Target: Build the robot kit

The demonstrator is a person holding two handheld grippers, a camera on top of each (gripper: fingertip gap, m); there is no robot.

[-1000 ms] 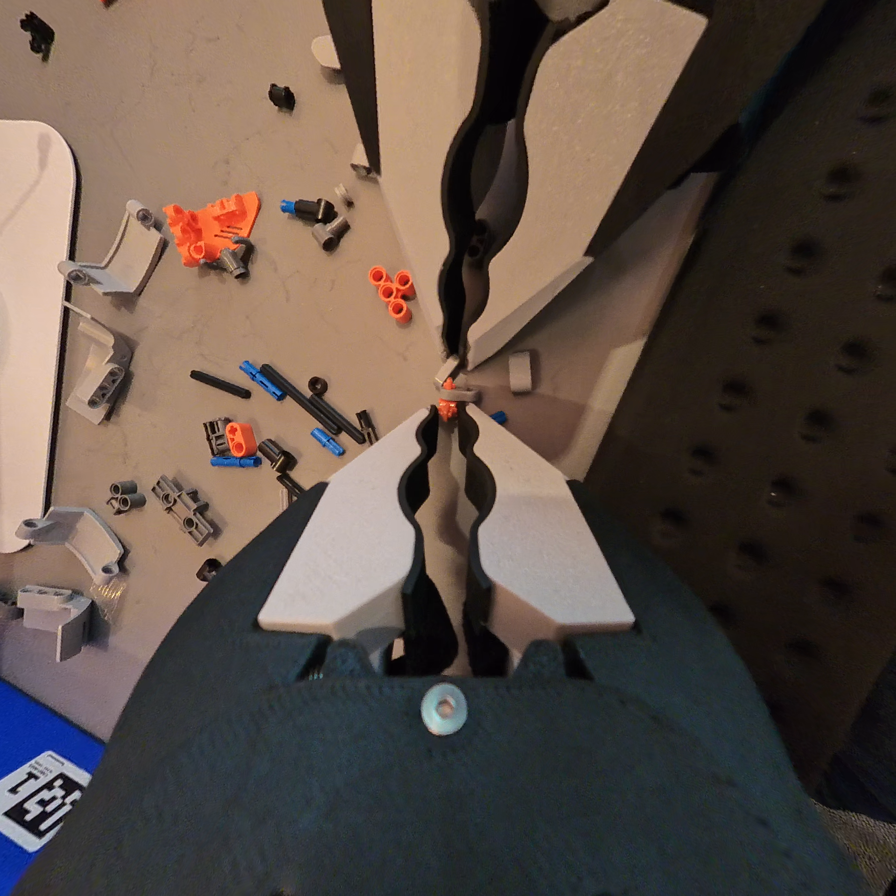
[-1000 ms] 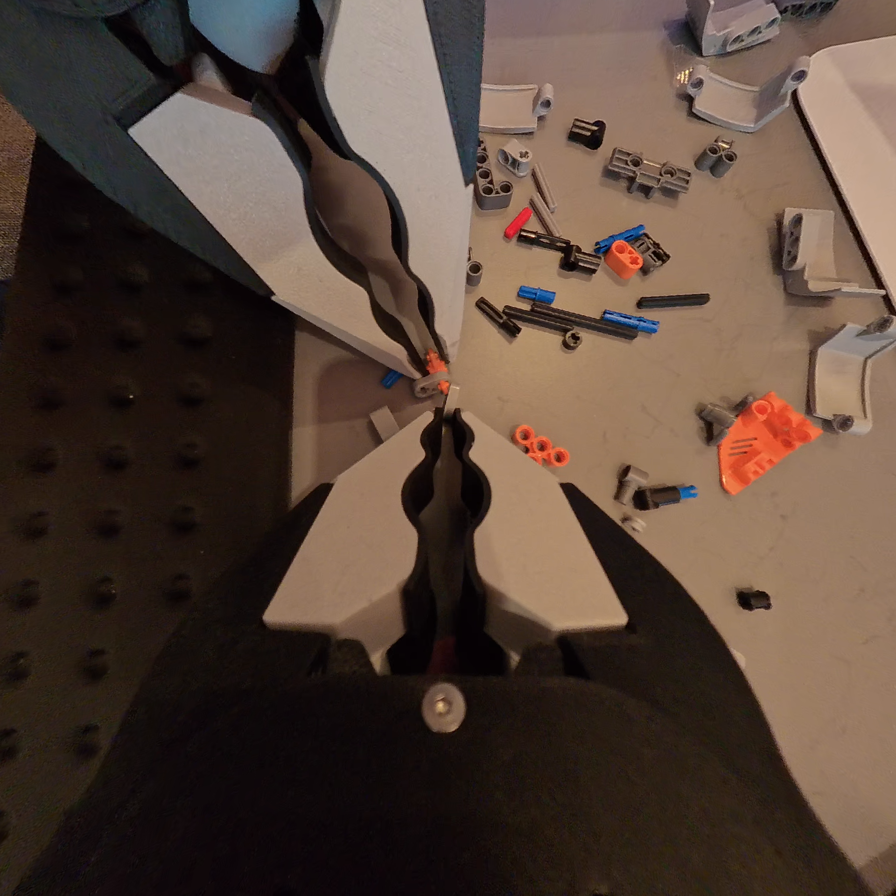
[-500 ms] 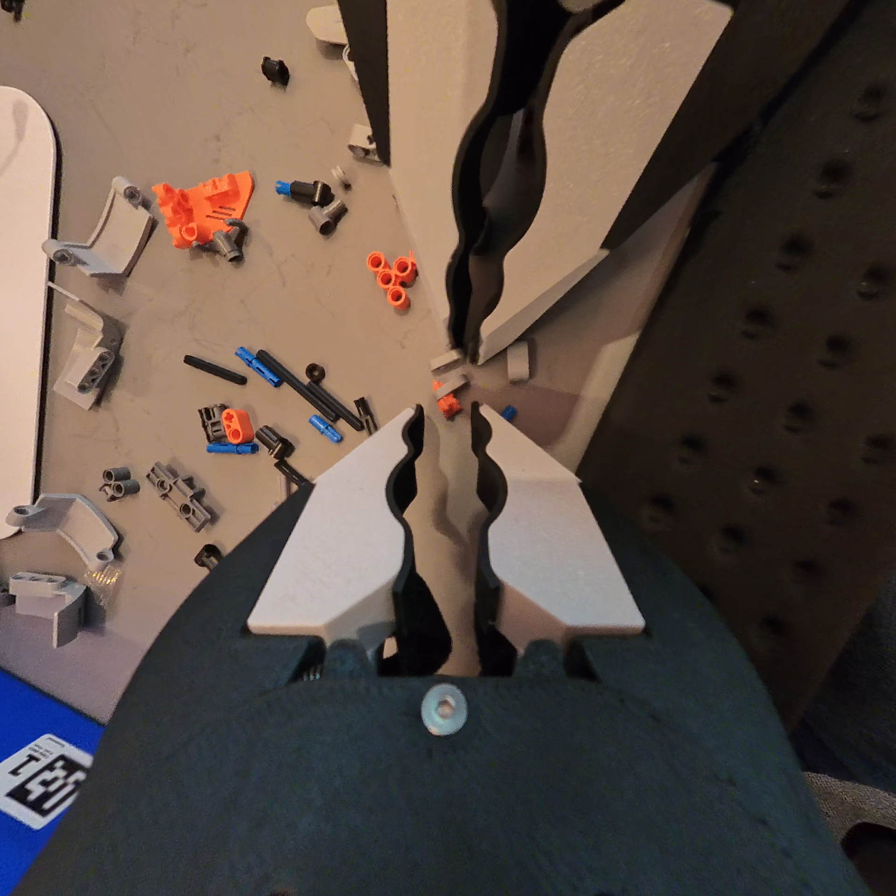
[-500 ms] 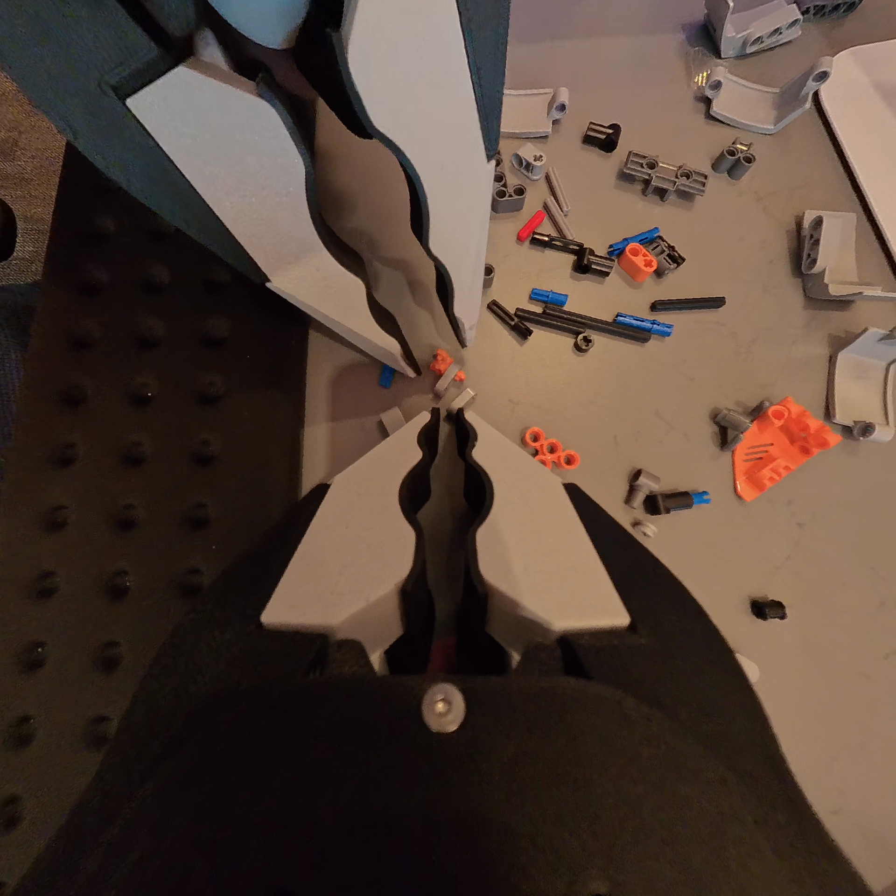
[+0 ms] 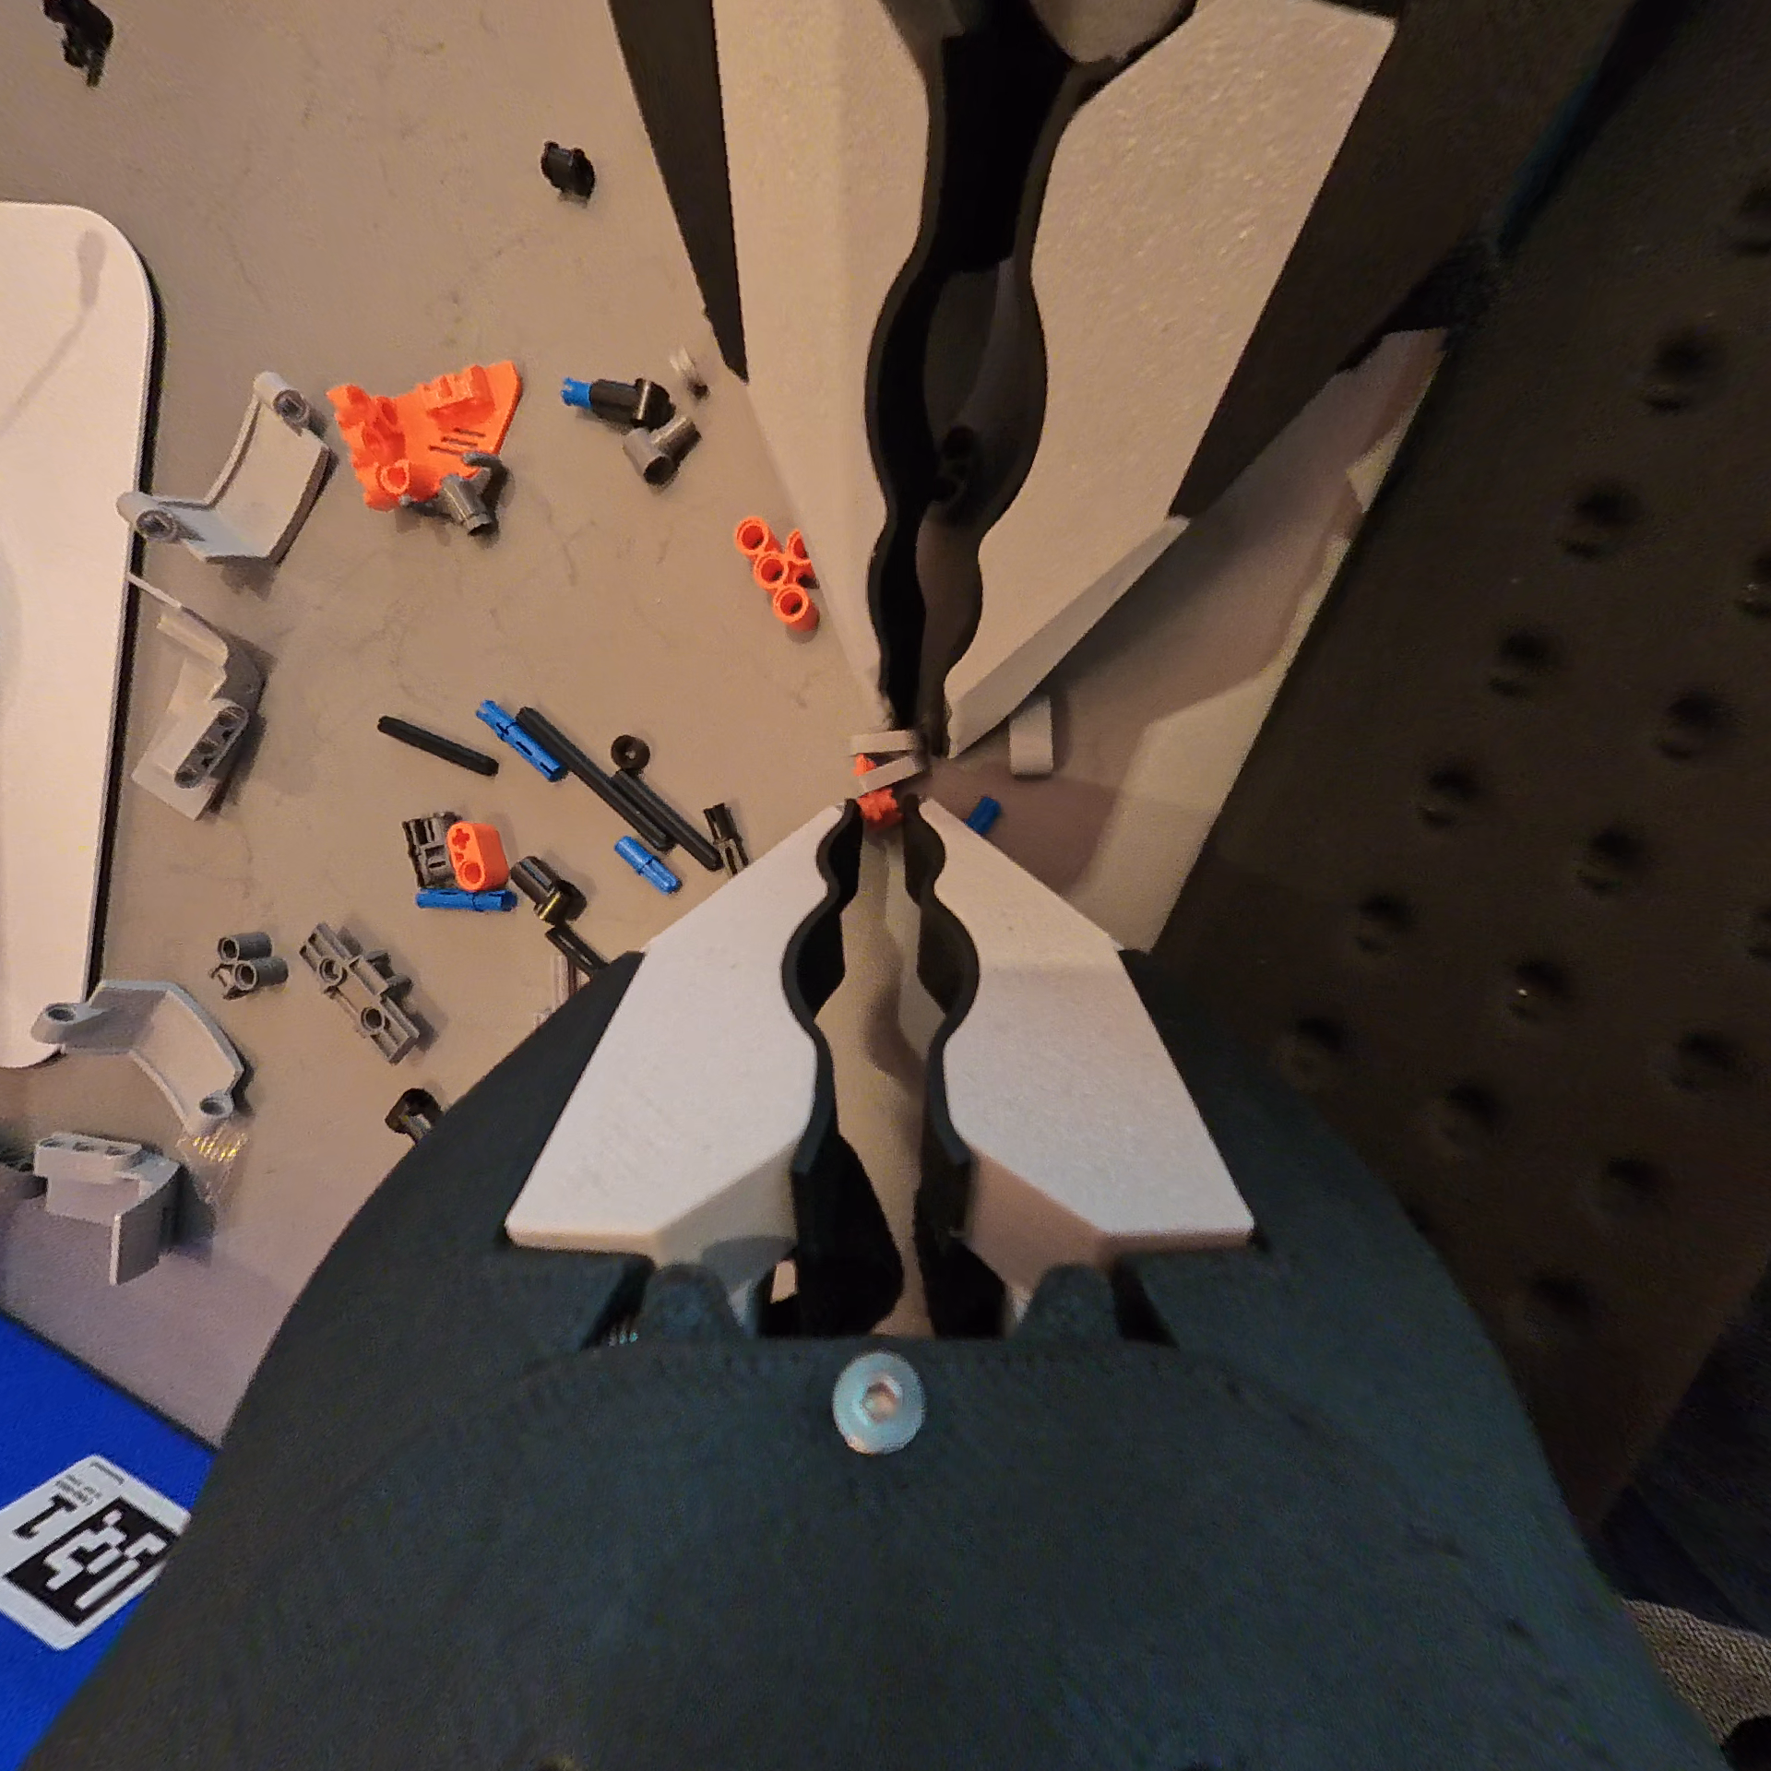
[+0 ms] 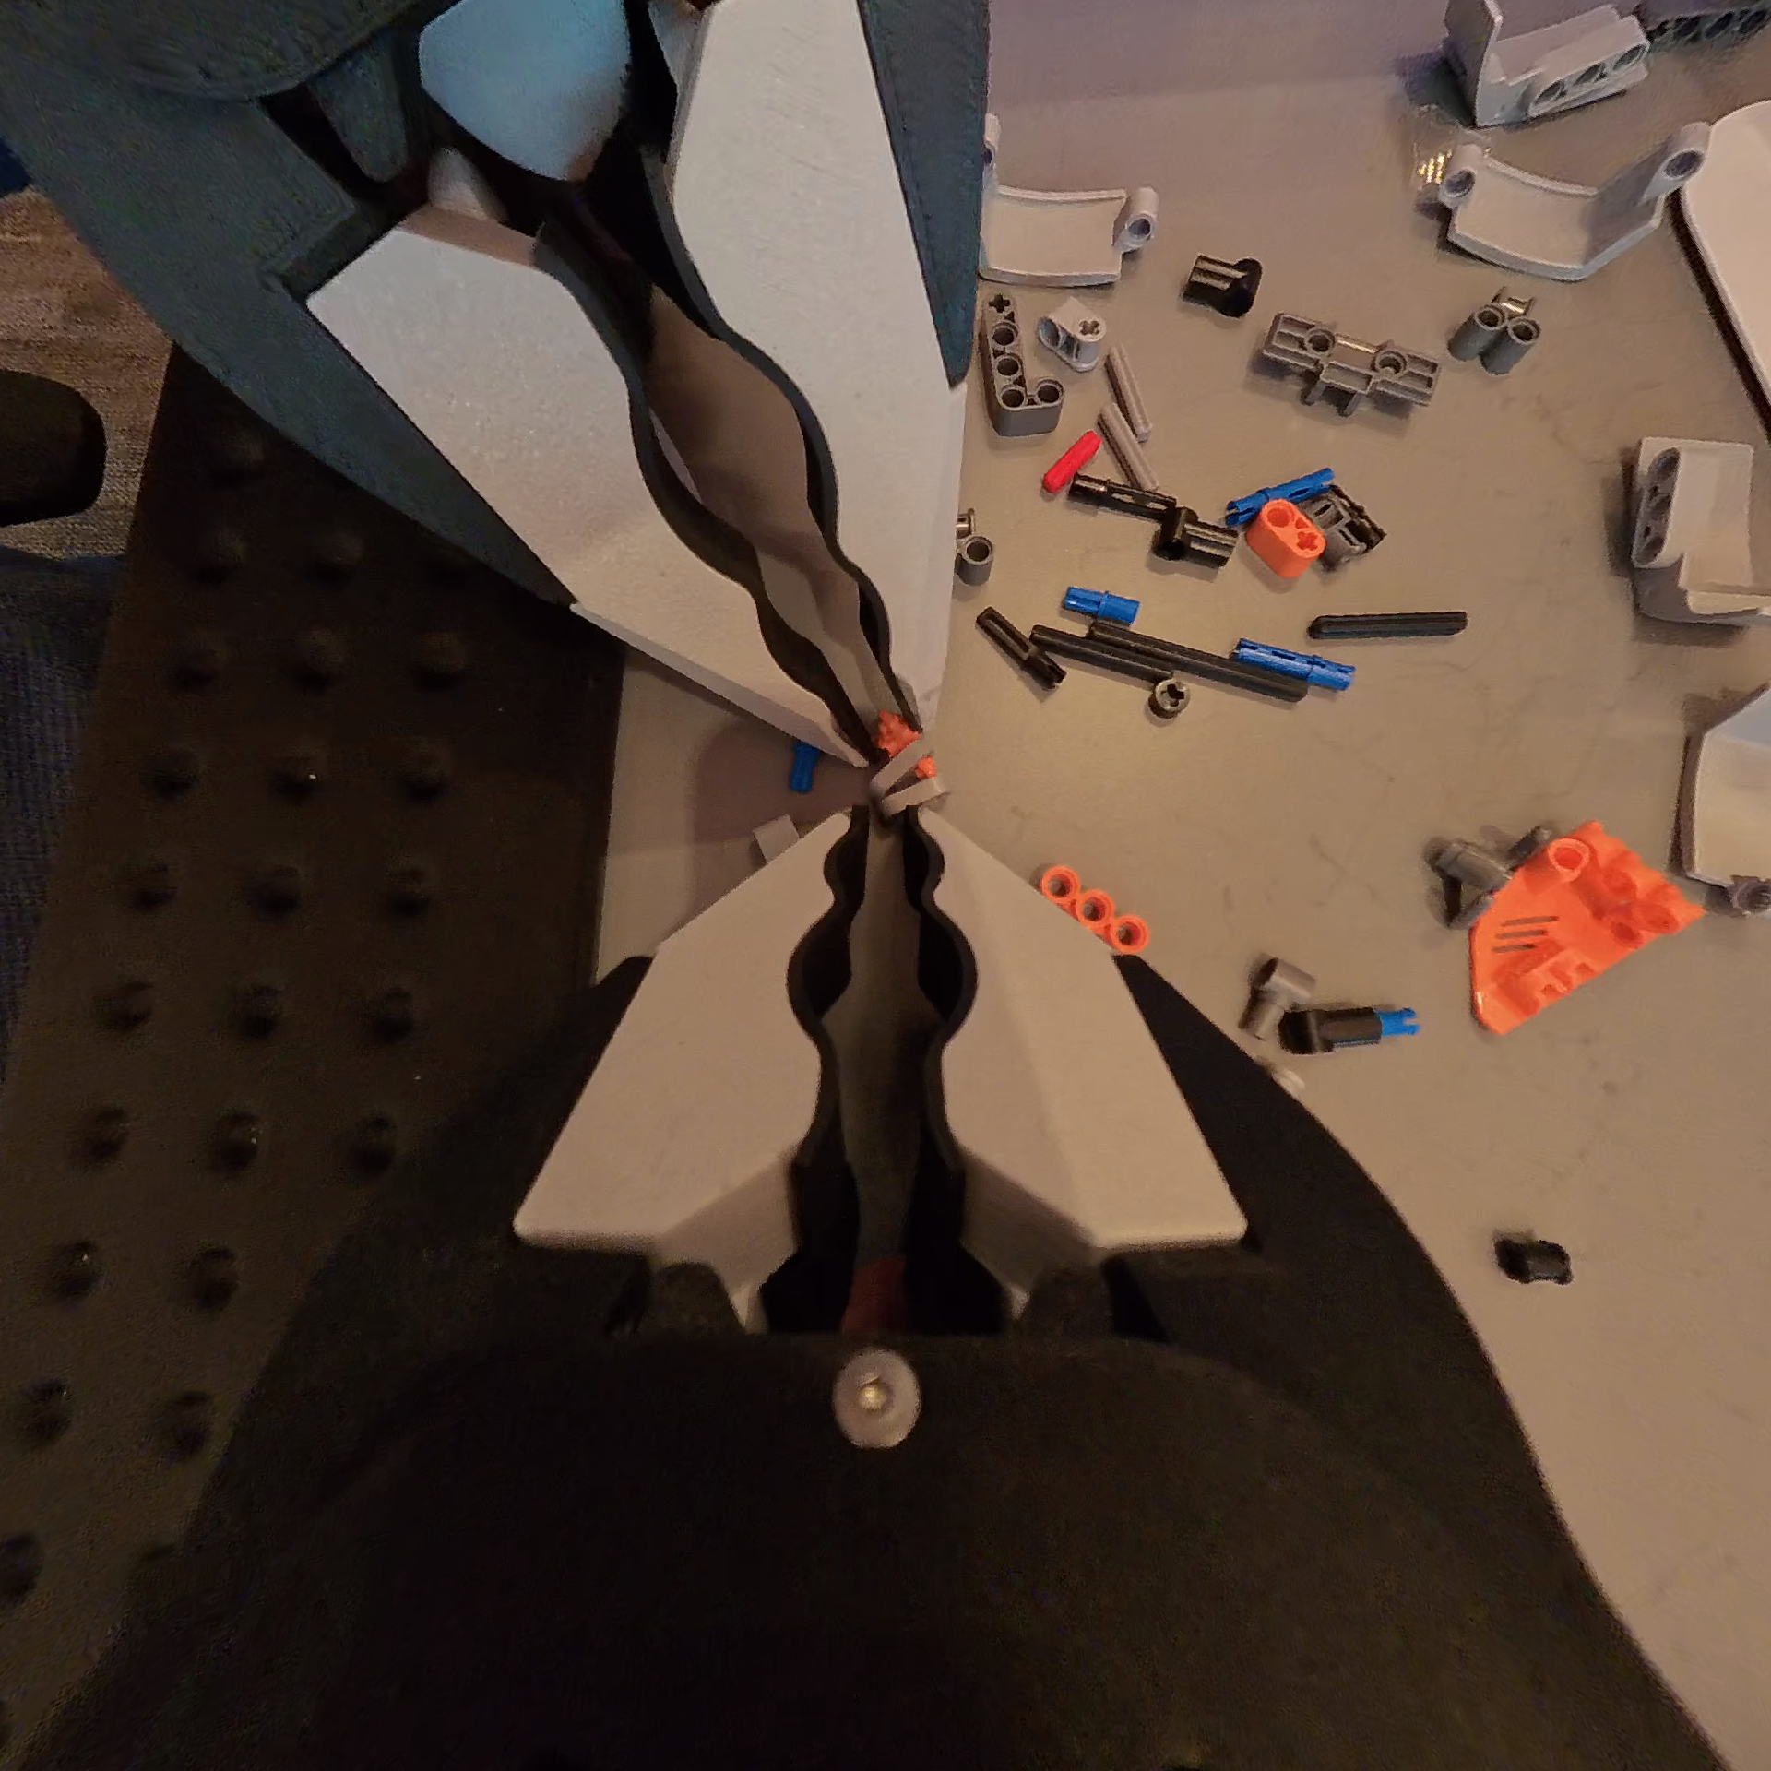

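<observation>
left wrist view: loose black, blue and orange pieces litter the grey table (image 5: pixel 594 623); an orange panel (image 5: pixel 431 431) lies far left. the left gripper (image 5: pixel 877 815) pinches an orange pin (image 5: pixel 877 803), tip to tip with the right gripper.

right wrist view: the right gripper (image 6: pixel 877 815) clamps stacked grey beams (image 6: pixel 906 781); a red pin (image 6: pixel 1071 462) shows only here.

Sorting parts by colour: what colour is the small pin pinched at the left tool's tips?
Orange pin, clearest in the left wrist view, between the left tool's tips.
</observation>
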